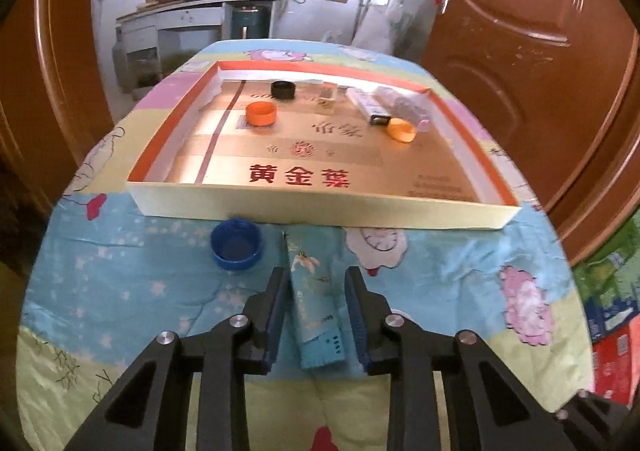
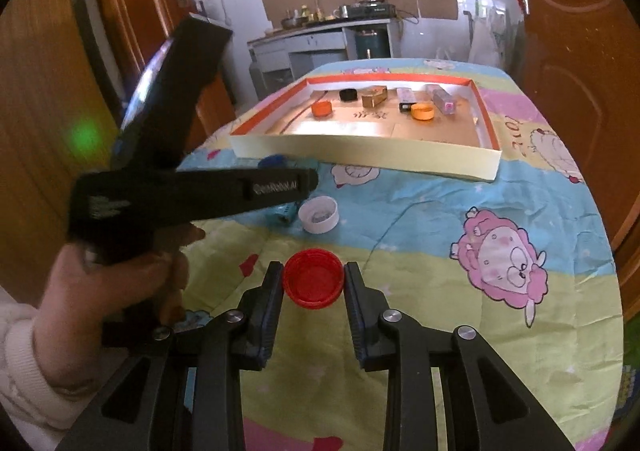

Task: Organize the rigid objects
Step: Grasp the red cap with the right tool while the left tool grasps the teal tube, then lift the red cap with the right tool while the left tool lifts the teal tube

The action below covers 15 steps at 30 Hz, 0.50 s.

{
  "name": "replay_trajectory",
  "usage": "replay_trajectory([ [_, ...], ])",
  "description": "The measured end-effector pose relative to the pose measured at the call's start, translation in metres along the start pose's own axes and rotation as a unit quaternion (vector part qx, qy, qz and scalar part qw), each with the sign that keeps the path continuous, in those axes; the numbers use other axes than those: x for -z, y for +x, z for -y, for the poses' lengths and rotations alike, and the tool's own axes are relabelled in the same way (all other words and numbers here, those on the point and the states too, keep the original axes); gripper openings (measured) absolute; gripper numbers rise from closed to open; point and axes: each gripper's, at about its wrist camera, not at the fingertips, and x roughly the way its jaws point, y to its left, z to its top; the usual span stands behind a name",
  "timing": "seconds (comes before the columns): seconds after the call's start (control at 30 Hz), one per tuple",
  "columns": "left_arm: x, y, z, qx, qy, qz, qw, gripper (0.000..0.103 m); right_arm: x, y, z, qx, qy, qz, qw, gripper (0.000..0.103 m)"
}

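Slippage is the likely risk: the right gripper (image 2: pixel 313 287) pinches the red cap (image 2: pixel 313 278) by its rounded rim, while the left gripper (image 1: pixel 318 315) straddles the blue tube (image 1: pixel 316 315) unclenched, both short of the tray (image 1: pixel 320 213).

Red ribbed plastic cap (image 2: pixel 313 283), open side up, lower centre between my pads. Light-blue patterned flat tube (image 1: pixel 316 315) lying lengthwise, lower centre between my other pads.
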Motion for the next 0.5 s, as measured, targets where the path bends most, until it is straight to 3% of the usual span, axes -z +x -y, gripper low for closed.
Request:
replay_trajectory([
  [0.23, 0.004, 0.005, 0.012, -0.044, 0.04, 0.004, 0.9982, 0.024, 0.002, -0.004, 0.019, -0.02, 0.023, 0.008, 0.999, 0.031],
  [0.5, 0.006, -0.005, 0.008, -0.012, 0.034, 0.013, 0.9993, 0.023, 0.002, -0.012, 0.03, -0.019, 0.036, 0.022, 0.999, 0.031],
])
